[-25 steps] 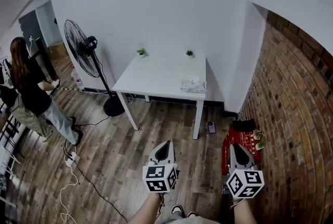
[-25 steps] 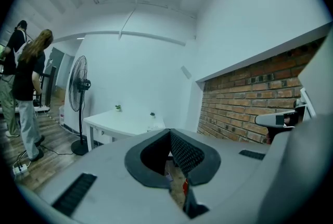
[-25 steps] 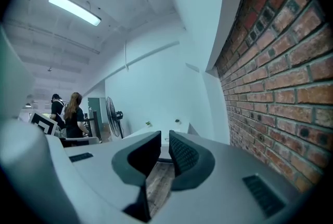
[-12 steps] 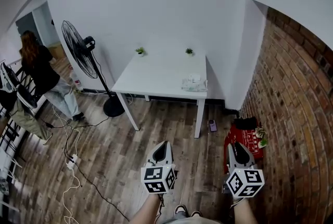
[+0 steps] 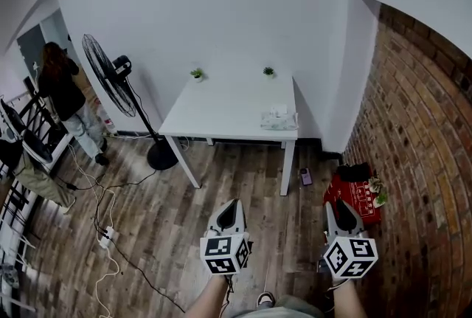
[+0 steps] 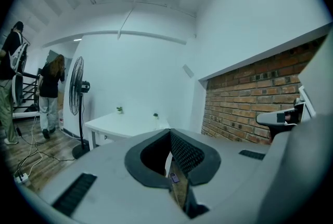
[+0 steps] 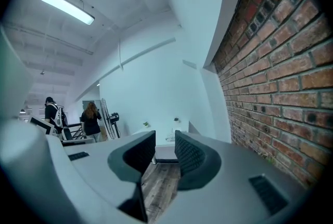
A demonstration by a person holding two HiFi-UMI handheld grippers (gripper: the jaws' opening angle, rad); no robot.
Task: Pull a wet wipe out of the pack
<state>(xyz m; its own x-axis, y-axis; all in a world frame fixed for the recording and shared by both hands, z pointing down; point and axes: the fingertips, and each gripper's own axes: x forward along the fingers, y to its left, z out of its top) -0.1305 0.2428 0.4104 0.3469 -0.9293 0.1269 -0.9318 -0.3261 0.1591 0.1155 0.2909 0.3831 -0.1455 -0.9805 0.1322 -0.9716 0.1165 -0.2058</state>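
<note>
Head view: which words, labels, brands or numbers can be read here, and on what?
No text is readable.
Wipe pack on the table: any print too small.
Red mat: pale marks, blurred.
Left cube and right cube: black-and-white squares, no letters.

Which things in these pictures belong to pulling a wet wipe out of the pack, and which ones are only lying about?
For the job: wet wipe pack on the white table; left hand-held gripper, jaws together; right hand-held gripper, jaws apart.
Just lying about: standing fan; left potted plant; right potted plant; phone on the floor; red mat; power strip with cables.
</note>
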